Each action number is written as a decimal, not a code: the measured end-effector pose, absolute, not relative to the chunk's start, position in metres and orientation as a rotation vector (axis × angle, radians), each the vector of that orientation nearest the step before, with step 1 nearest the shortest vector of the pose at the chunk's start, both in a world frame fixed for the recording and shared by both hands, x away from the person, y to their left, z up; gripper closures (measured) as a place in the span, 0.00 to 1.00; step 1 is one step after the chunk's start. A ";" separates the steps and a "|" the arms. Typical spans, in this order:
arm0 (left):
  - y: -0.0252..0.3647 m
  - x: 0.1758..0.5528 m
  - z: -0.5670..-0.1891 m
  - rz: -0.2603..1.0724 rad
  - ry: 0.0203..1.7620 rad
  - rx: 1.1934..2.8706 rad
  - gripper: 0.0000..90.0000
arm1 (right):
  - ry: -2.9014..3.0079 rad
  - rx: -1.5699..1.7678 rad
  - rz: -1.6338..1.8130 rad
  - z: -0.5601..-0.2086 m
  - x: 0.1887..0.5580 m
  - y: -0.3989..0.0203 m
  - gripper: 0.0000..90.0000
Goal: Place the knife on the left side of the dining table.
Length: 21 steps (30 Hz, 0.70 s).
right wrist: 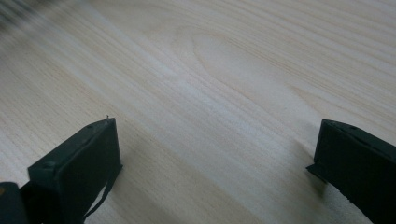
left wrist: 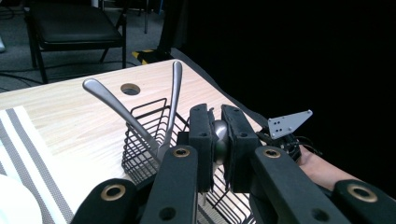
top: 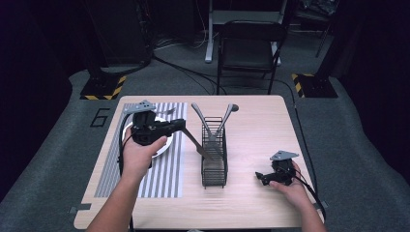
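High view: the left gripper [top: 181, 126] clamps a flat steel knife [top: 199, 145], blade slanting into the black wire basket [top: 214, 164].

Left gripper view: foam pads [left wrist: 201, 135] pinch its rounded handle [left wrist: 220, 140].

Right gripper view: the right gripper [right wrist: 217, 154] stands released above pale woodgrain table [right wrist: 210, 70].

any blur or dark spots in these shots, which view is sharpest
High view: table evenly lit, floor around it falls to black, picture slightly soft. Left gripper view: sharpest, glare on the knife handle in the left gripper, right half black. Right gripper view: wood grain soft, top left corner smeared, right gripper throws a soft shadow.
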<state>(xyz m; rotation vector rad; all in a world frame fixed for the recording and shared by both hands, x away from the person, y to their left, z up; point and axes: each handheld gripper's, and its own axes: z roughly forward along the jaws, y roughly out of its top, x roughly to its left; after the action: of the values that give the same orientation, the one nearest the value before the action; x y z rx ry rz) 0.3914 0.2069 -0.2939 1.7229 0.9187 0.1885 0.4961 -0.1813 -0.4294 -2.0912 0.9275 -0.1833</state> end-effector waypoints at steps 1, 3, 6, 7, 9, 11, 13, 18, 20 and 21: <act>0.208 0.392 -0.294 0.190 0.915 1.721 0.93 | 0.925 -2.098 -0.184 -0.430 0.496 -0.181 0.00; 0.209 0.392 -0.294 0.183 0.917 1.714 0.93 | 0.927 -2.093 -0.183 -0.429 0.496 -0.181 0.00; 0.212 0.393 -0.293 0.175 0.926 1.697 0.93 | 0.925 -2.098 -0.184 -0.430 0.496 -0.181 0.00; 0.213 0.394 -0.293 0.177 0.926 1.692 0.93 | 0.927 -2.092 -0.184 -0.429 0.496 -0.181 0.00; 0.217 0.394 -0.292 0.177 0.933 1.679 0.93 | 0.927 -2.095 -0.184 -0.430 0.496 -0.181 0.00; 0.220 0.394 -0.290 0.174 0.939 1.671 0.93 | 0.925 -2.098 -0.184 -0.430 0.496 -0.181 0.00; 0.223 0.394 -0.289 0.184 0.942 1.656 0.93 | 0.926 -2.093 -0.183 -0.429 0.496 -0.181 0.00; 0.230 0.392 -0.285 0.193 0.949 1.641 0.93 | 0.927 -2.092 -0.183 -0.429 0.496 -0.181 0.00; 0.232 0.391 -0.283 0.195 0.952 1.638 0.93 | 0.927 -2.092 -0.183 -0.429 0.496 -0.181 0.00; 0.233 0.390 -0.282 0.196 0.952 1.633 0.93 | 0.925 -2.098 -0.184 -0.430 0.496 -0.181 0.00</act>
<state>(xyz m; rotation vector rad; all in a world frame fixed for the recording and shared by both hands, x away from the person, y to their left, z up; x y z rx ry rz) 0.3902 0.2334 -0.2819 1.6328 0.9522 0.1961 0.4961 -0.1808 -0.4296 -2.0979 0.9250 -0.1842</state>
